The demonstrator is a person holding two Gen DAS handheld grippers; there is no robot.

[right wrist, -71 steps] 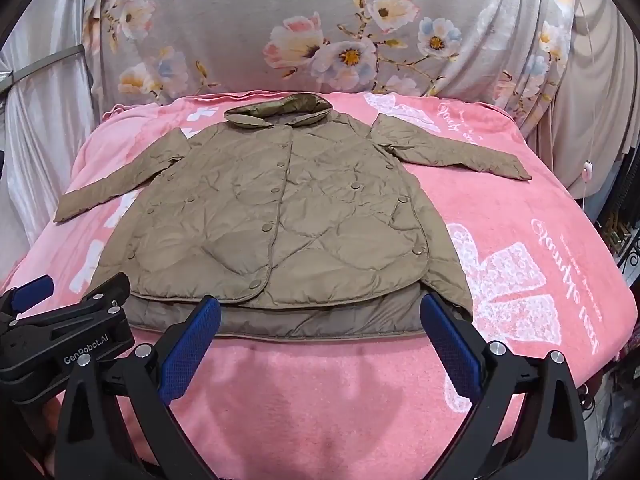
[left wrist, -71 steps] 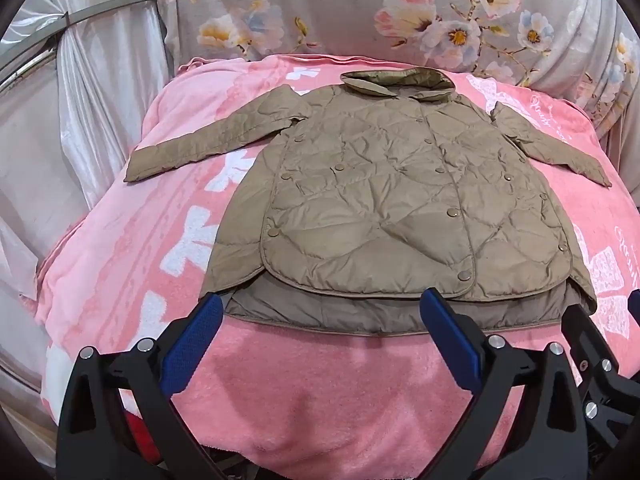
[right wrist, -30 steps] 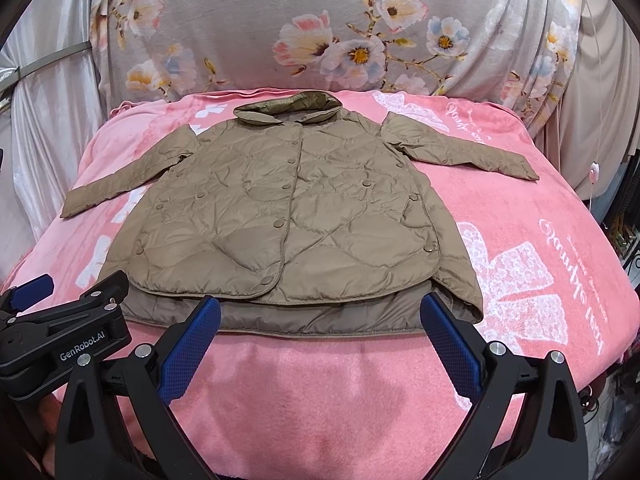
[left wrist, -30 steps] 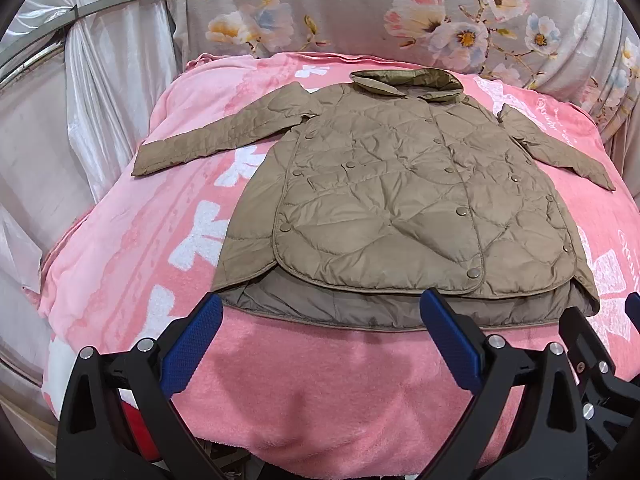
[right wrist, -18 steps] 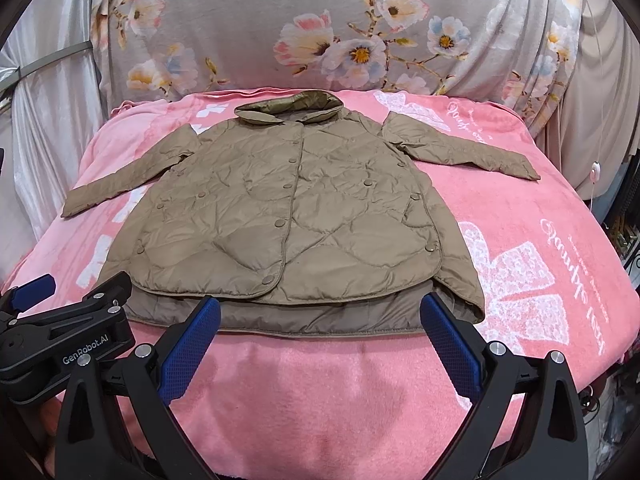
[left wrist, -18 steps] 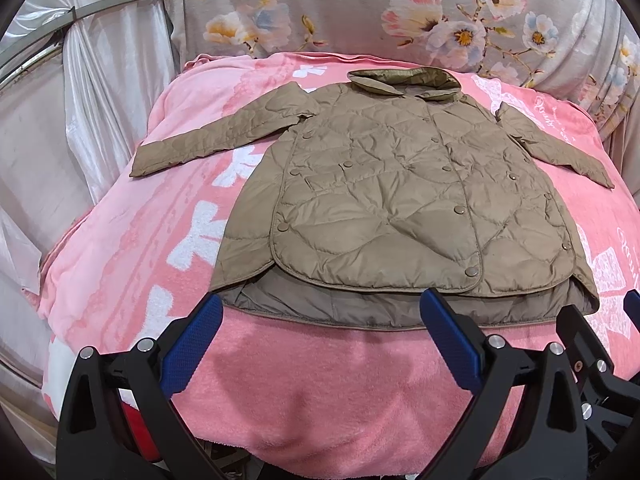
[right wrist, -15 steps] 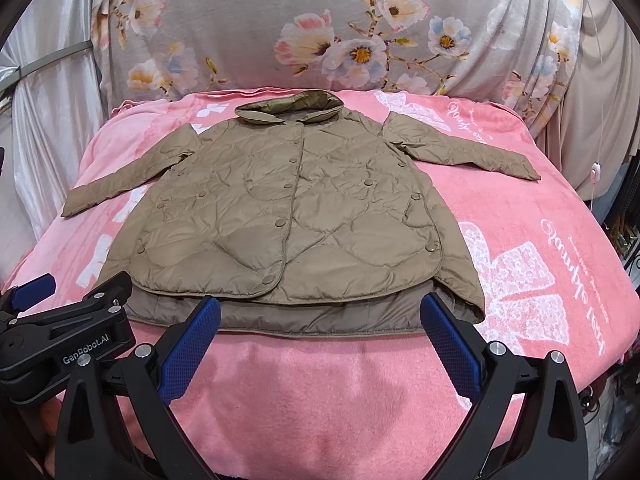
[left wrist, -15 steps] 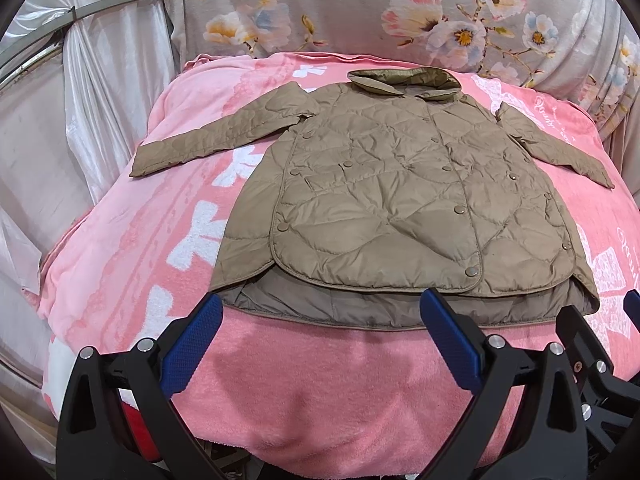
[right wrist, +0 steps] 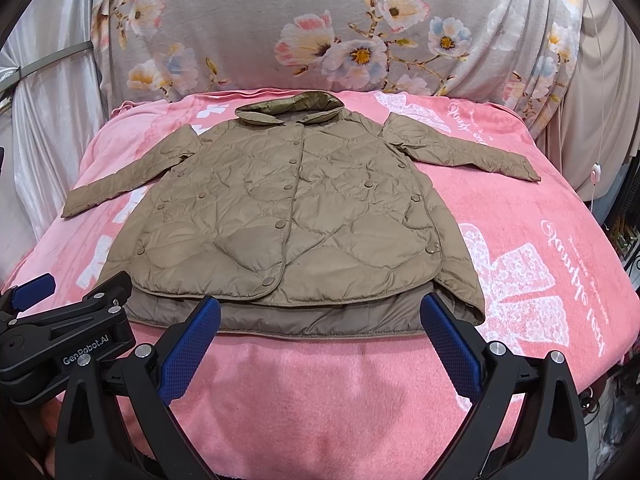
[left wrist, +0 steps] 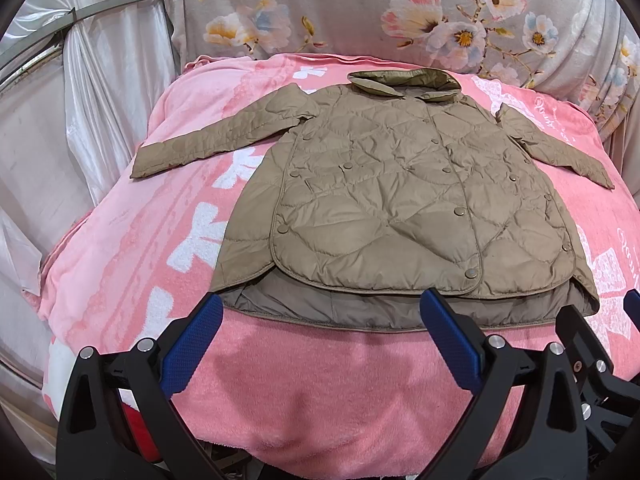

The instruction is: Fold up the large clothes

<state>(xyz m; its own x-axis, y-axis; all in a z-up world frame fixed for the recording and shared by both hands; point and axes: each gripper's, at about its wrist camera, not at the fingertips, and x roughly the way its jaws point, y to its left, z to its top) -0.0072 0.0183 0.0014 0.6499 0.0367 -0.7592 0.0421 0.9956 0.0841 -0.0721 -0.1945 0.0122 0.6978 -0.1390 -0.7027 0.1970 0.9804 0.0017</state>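
From the left wrist, a tan quilted coat [left wrist: 384, 200] lies flat and buttoned on a pink blanket [left wrist: 320, 380], collar away from the camera, both sleeves spread out to the sides. The left gripper [left wrist: 320, 340] hangs near the hem with its blue pads [left wrist: 188, 344] spread wide, grasping nothing; part of the other tool shows at the right edge. From the right wrist, the coat [right wrist: 288, 220] fills the middle of the blanket [right wrist: 540, 260], a floral cloth [right wrist: 320, 28] behind it. The right gripper [right wrist: 320, 340] is likewise released, its pads [right wrist: 448, 344] wide apart just short of the hem, with the left tool beside it at lower left.
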